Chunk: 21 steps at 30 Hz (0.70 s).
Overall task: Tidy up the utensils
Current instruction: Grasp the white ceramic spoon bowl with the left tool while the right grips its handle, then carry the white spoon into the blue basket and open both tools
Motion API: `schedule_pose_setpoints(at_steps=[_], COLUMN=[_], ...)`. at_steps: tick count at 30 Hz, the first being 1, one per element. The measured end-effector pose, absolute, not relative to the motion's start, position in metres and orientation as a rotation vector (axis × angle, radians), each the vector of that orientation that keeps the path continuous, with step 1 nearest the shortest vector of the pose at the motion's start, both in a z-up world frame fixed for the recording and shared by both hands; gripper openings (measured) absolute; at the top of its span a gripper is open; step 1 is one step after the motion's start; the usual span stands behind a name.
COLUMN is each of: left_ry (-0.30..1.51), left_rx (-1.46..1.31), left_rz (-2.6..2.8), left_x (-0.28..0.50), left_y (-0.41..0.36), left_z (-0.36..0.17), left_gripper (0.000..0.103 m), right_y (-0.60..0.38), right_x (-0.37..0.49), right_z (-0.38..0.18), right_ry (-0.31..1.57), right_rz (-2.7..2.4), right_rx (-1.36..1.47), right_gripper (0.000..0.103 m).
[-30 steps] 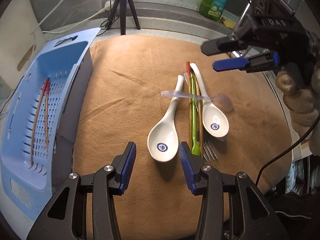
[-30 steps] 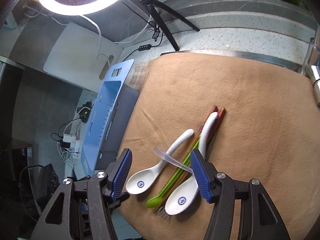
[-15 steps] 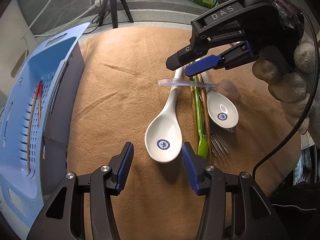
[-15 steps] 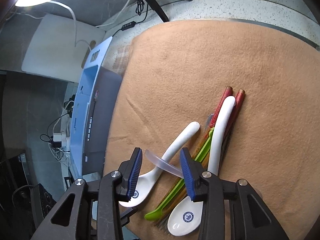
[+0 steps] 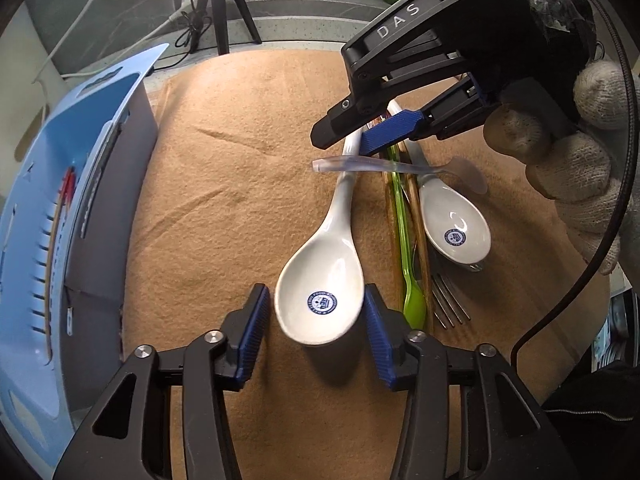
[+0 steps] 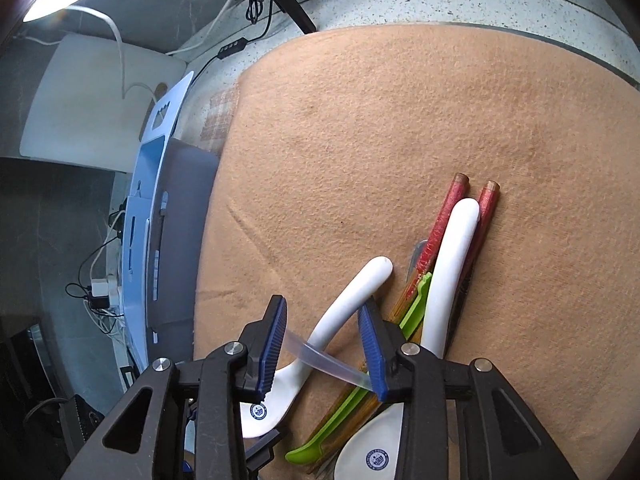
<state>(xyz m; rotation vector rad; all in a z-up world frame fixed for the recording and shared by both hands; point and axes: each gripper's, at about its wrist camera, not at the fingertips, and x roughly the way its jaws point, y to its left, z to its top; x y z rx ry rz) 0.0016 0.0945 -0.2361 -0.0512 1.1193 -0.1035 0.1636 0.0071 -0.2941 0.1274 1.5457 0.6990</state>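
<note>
Tongs on the left: left tongs (image 5: 314,296) spread wide, gripping nothing, pushed forward since a second ago to flank the bowl of a glossy white ceramic soup spoon (image 5: 320,280). Right tongs (image 6: 323,312) narrowed to a part-open gap and dropped over the thin clear plastic spoon (image 5: 376,165), pads either side of its handle, not yet clamped. Likely means both picks are imminent. Clear spoon lying crosswise on the pile: second white ceramic spoon (image 5: 454,224), slim green plastic spoon (image 5: 404,232), red-tipped wooden chopsticks (image 6: 440,216), metal fork (image 5: 448,300). All on fuzzy tan felt cloth (image 5: 240,200); slotted blue plastic basket (image 5: 40,200) at the left.
</note>
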Motion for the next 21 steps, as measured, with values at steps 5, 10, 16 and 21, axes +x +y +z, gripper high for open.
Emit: schedule_pose_setpoints(at_steps=[5, 10, 16, 21], left_ry=[1.112, 1.104, 1.09, 1.07], left_rx=[-0.053, -0.066, -0.089, -0.115], left_rz=[-0.105, -0.106, -0.089, -0.068], left_x=[0.001, 0.0, -0.005, -0.013], left_y=[0.095, 0.1, 0.113, 0.122], left_z=[-0.236, -0.235, -0.233, -0.223], left_gripper=[0.039, 0.039, 0.038, 0.038], right_y=[0.011, 0.012, 0.023, 0.036], right_x=[0.164, 0.164, 0.16, 0.155], right_z=[-0.296, -0.296, -0.289, -0.277], right_ry=[1.55, 1.546, 1.526, 1.506], right_rz=[0.691, 0.701, 0.729, 0.765], right_rx=[0.12, 0.152, 0.169, 0.182], right_gripper=[0.017, 0.015, 0.013, 0.012])
